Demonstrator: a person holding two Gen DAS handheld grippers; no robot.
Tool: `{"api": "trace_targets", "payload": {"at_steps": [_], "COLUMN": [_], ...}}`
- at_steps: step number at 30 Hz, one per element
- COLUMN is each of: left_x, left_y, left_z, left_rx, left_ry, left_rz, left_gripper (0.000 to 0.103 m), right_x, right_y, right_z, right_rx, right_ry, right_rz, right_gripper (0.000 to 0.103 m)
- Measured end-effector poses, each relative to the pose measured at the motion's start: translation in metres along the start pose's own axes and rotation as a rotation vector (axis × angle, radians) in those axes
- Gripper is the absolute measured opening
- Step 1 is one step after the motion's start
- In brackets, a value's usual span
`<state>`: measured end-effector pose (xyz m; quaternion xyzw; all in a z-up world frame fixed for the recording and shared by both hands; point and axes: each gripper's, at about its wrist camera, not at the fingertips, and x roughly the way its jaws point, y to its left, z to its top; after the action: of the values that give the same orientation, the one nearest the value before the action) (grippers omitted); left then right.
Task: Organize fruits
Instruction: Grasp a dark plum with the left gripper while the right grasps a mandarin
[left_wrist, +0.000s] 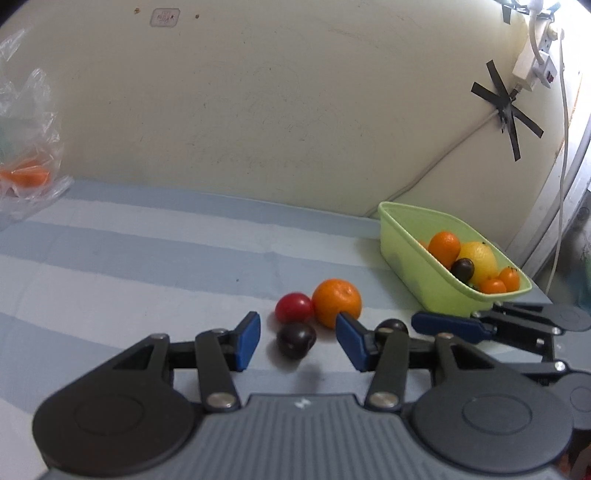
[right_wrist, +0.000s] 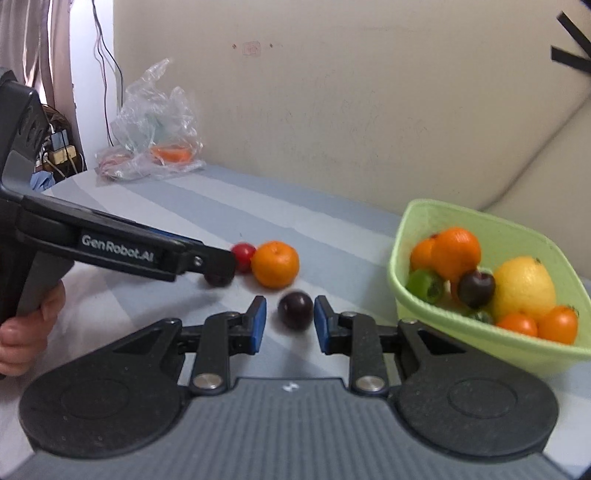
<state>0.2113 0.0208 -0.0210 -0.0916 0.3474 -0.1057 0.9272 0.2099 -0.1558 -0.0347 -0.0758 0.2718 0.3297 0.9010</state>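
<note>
On the striped cloth lie an orange (left_wrist: 337, 302), a red fruit (left_wrist: 294, 307) and two dark plums. My left gripper (left_wrist: 299, 341) is open, with one dark plum (left_wrist: 296, 339) between its blue pads, not pinched. My right gripper (right_wrist: 289, 324) is open around the second dark plum (right_wrist: 295, 309); that plum shows partly behind the left finger in the left wrist view (left_wrist: 392, 326). The light green basket (right_wrist: 413, 229) at the right holds oranges, a lemon (right_wrist: 524, 286), a dark plum and green fruit. The right gripper shows in the left wrist view (left_wrist: 447, 325), the left one in the right wrist view (right_wrist: 218, 266).
A crumpled clear plastic bag (right_wrist: 155, 122) with something orange inside lies at the far left of the table by the wall. A cable and black tape (left_wrist: 506, 107) are on the wall behind the basket (left_wrist: 406, 229). A hand (right_wrist: 26, 325) holds the left gripper's handle.
</note>
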Motion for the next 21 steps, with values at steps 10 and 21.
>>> {"api": "trace_targets", "payload": {"at_steps": [10, 21], "left_x": [0.000, -0.002], "left_y": [-0.004, 0.001], "left_z": [-0.014, -0.014], "left_rx": [0.074, 0.021], "left_ry": [-0.003, -0.010], "left_rz": [0.055, 0.000], "left_gripper": [0.031, 0.020], "right_x": [0.037, 0.034], "right_y": [0.000, -0.002], "right_z": [0.027, 0.027], "right_rx": [-0.019, 0.066], "right_ry": [-0.002, 0.017], "right_rz": [0.025, 0.073], "right_gripper": [0.035, 0.034]}}
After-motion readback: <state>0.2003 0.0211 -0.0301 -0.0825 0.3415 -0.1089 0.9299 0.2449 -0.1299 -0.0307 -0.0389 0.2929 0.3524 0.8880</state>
